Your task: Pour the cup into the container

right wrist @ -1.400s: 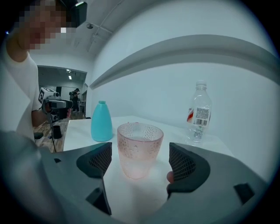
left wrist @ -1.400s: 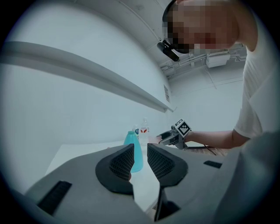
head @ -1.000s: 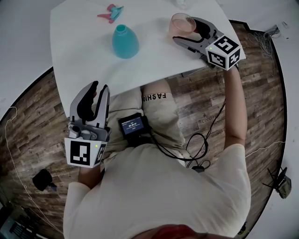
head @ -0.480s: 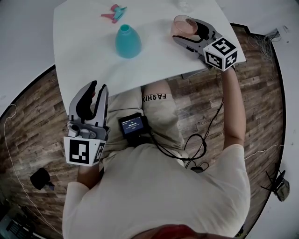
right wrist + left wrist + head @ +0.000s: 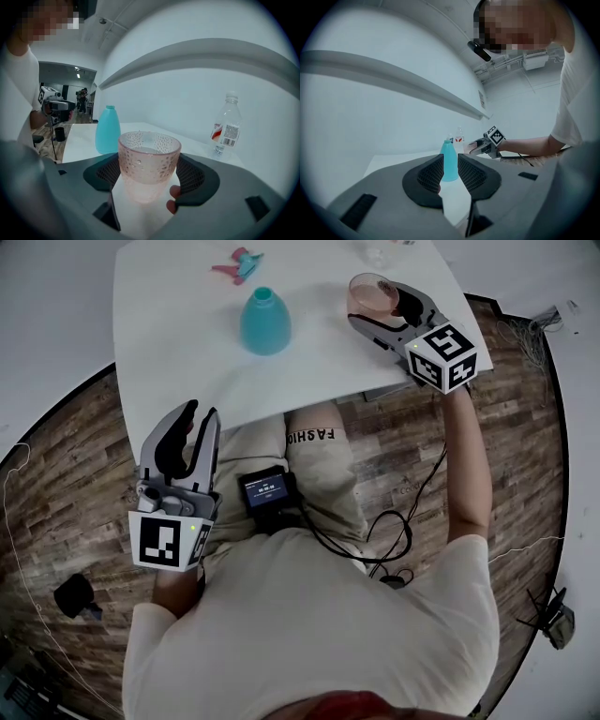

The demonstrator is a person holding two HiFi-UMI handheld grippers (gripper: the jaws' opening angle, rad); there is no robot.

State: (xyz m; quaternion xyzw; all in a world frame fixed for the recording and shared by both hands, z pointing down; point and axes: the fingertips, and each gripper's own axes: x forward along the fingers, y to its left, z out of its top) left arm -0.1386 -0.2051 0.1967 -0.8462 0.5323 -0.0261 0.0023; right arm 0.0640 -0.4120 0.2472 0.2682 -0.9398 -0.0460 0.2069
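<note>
**Cup in the right claw, container at mid-table**

At the left I see the left gripper (image 5: 199, 416), held off the near edge of the white table (image 5: 159, 352) and above the wooden floor (image 5: 66, 474). Its jaws stand a little apart and nothing is between them. Through the gap, its own view shows only the container far behind.

Further right, near the middle of the table, the teal container (image 5: 265, 322) stands upright. Beyond it, close to the far edge, lies a small pink and teal thing (image 5: 239, 262); I cannot tell what it is.

To the right, the pink dimpled cup (image 5: 367, 292) stands upright on the table, well apart from the container. The right gripper (image 5: 371, 302) has the cup between its jaws, which have just been closing. In that gripper's view both pads lie against the cup's sides and I see no gap. A fingertip (image 5: 173, 199) shows under the right pad.

At the far right, beyond the cup, stands a clear plastic bottle (image 5: 226, 124) with a red label.
</note>
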